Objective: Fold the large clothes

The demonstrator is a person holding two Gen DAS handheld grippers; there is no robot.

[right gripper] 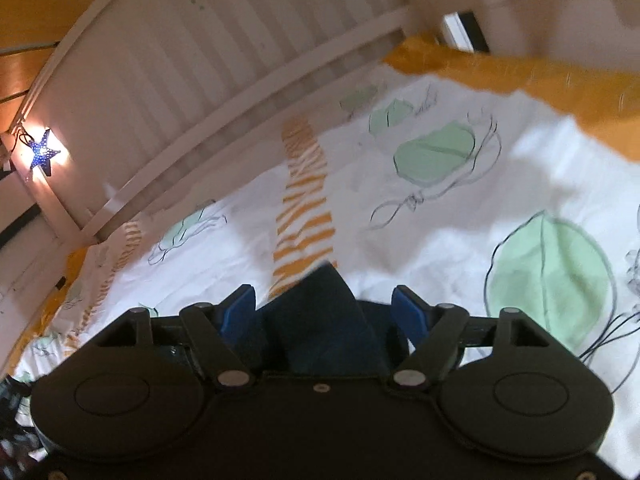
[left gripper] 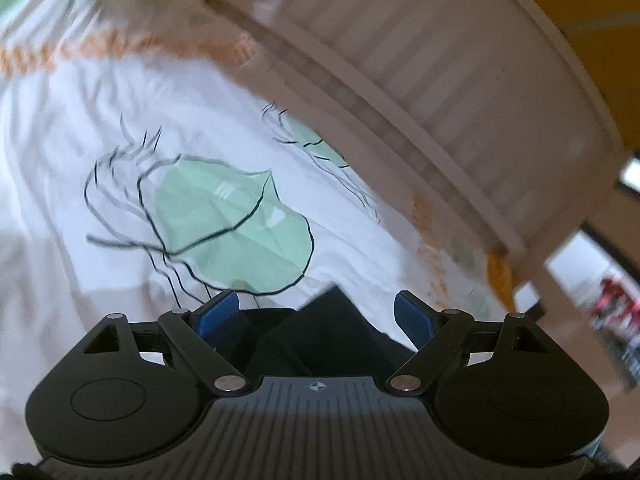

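Garment: while it lies spread on the bed, a dark blue garment [left gripper: 332, 320] is seen between both claws, a corner of it poking up in each wrist view.
Left claw: the left claw [left gripper: 316, 312] is held apart; its blue pads [left gripper: 218, 314] stand clear of the cloth, so nothing is clamped.
Right claw: the right claw [right gripper: 324, 308] is likewise held apart, with the garment [right gripper: 320, 312] loose between the pads [right gripper: 240, 312].
Step in hand: a release after a fold is judged; both claws are best drawn back level and together, so the dropped edge is not dragged open again.
Next grip: the corners should be taken squarely, one layer at a time if that can be told; the layers are not resolved here.
Bedding: a white sheet [right gripper: 420, 216] printed with green leaves and orange stripes lies under the garment, with an orange blanket [right gripper: 520, 80] beyond.
Edges: the slatted white headboard [left gripper: 440, 60] stands near, limiting forward reach.
Open room: most free sheet is seen on the side away from the headboard.
Beyond: a lit star lamp [right gripper: 42, 152] hangs by the headboard.
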